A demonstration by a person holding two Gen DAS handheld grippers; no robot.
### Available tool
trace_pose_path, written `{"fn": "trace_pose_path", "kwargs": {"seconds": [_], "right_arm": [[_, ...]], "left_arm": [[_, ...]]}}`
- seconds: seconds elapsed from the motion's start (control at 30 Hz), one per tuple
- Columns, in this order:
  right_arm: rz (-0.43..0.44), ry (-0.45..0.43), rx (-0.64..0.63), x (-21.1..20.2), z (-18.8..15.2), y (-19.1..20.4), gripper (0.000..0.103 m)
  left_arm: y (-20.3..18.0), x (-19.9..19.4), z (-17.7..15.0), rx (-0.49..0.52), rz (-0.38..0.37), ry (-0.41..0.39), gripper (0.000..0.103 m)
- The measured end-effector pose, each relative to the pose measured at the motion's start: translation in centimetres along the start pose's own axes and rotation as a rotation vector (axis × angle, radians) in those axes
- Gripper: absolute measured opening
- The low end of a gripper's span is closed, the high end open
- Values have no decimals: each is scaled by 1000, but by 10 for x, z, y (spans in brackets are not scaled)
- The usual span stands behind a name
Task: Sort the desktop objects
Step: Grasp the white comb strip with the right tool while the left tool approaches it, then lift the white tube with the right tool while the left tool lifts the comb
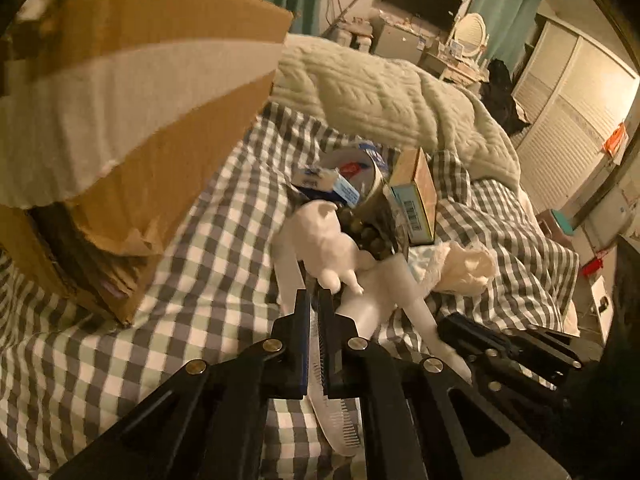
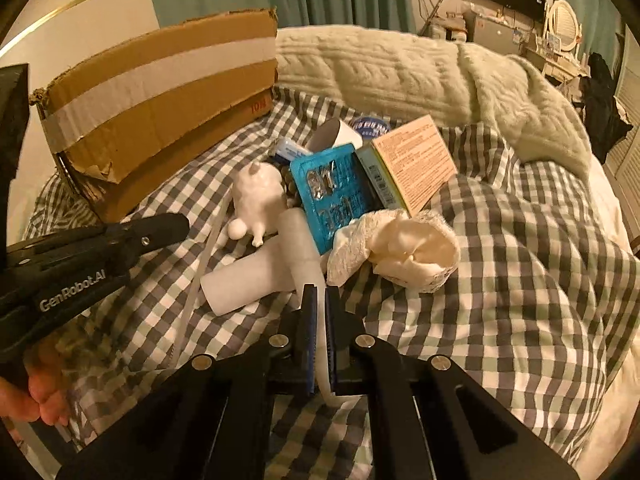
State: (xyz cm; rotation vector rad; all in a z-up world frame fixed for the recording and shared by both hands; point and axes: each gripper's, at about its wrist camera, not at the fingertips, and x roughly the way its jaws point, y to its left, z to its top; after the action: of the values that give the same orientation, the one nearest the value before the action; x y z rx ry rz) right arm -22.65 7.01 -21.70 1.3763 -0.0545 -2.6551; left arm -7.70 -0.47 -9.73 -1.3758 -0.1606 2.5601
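Observation:
A heap of objects lies on a checked bedsheet (image 2: pixel 520 264). My left gripper (image 1: pixel 314 300) is shut on a white comb (image 1: pixel 332 408), just below a white pig figurine (image 1: pixel 324 240). My right gripper (image 2: pixel 320 300) is shut on the end of a white foam tube (image 2: pixel 304 248); a second foam tube (image 2: pixel 244 280) lies across it. Behind are a blue blister pack (image 2: pixel 332 196), a pink-and-yellow box (image 2: pixel 416 160), a tape roll (image 2: pixel 336 136) and a cream lace cloth (image 2: pixel 404 248). The left gripper also shows at the left of the right wrist view (image 2: pixel 176 224).
An open cardboard box (image 2: pixel 160 92) with white tape stands at the back left, close over the left gripper (image 1: pixel 132 92). A cream knitted blanket (image 2: pixel 420 76) lies behind the heap. A white strap (image 2: pixel 200 272) runs along the sheet.

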Motion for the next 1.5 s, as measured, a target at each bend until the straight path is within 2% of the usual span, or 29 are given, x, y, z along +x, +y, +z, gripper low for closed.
{"fn": "trace_pose_path", "kwargs": {"seconds": [0.07,0.1,0.13,0.2,0.23,0.27,0.3,0.33,0.4,0.47,0.63,0.77,0.83,0.9,0.93,1.13,1.37,1.5], "right_arm": [[19,24,2,-4,-8,5,5],[15,27,5,-4,-10,6,12],[12,29,11,-4,-12,6,25],[10,45,30,1,-13,3,34],[13,59,37,6,-12,1,34],[16,79,42,11,-12,0,34],[18,102,41,17,-12,0,34],[17,122,39,23,-11,-1,34],[5,151,35,30,-11,0,34],[3,150,37,31,-12,-1,22],[10,144,44,28,-14,-2,22],[9,148,41,31,-14,-2,22],[7,156,39,34,-13,-2,22],[2,161,34,36,-12,-1,22],[-1,161,32,36,-12,-1,22],[-29,116,22,32,-8,2,18],[-57,-12,-14,-4,2,5,17],[-55,-50,-28,-21,12,9,17]], "left_arm": [[3,7,-4,-10,0,29,5],[4,13,-4,-22,-5,50,5],[6,19,-5,-33,-14,75,5],[6,27,-4,-44,-29,97,7],[6,30,-3,-43,-12,104,14],[6,33,-3,-41,14,108,29],[6,36,-2,-41,31,113,37],[6,39,-4,-41,23,124,41],[5,40,-5,-36,28,126,41],[5,39,-6,-38,29,125,41],[-1,34,-8,-23,44,124,46],[-2,45,-6,1,71,142,46],[0,59,-4,8,73,179,46],[3,63,-3,-1,54,178,34],[4,63,-3,-7,43,179,33],[9,43,-4,-49,-27,102,27],[1,5,-3,-13,-46,13,26],[-9,-16,7,16,-74,-29,25]]}}
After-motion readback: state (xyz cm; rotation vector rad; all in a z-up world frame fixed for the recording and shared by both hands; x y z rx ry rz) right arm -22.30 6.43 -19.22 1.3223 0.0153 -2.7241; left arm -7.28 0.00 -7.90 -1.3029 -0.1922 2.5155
